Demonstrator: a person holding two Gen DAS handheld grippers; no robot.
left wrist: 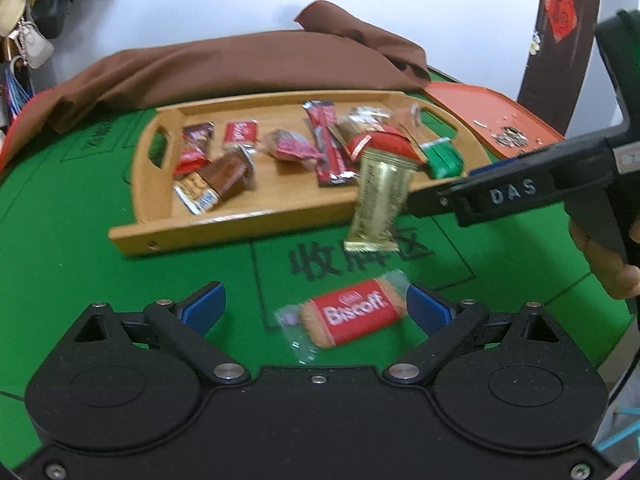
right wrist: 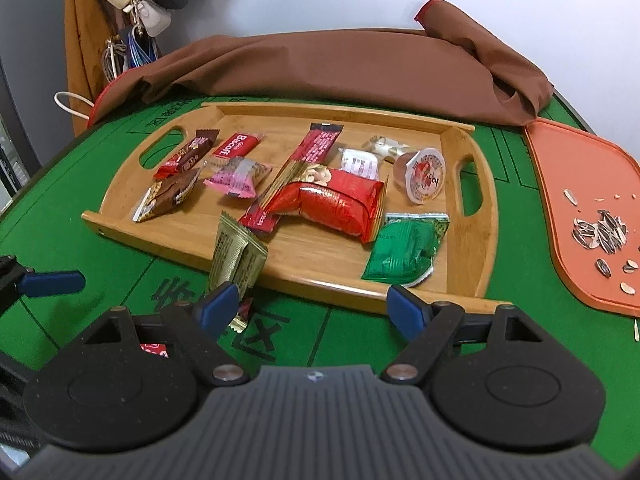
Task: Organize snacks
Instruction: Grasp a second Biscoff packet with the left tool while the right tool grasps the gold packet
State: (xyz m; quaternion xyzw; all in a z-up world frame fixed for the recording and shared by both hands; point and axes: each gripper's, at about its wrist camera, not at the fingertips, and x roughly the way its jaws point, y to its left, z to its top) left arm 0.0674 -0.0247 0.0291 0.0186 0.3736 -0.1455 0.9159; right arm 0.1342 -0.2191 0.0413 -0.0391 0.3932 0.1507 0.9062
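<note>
While both jaws gape empty, two Biscoff packets (left wrist: 357,312) (left wrist: 239,133) show, one gold sachet (left wrist: 378,200).

Both tools share one build. The left gripper (left wrist: 314,306) has a smooth matte black body, two round housings, black link arms with silver pivot screws, and blue finger pads (left wrist: 204,306). The right gripper (right wrist: 310,306) has a ribbed grey centre panel behind its claw; its black side carries raised "DAS" lettering.
</note>
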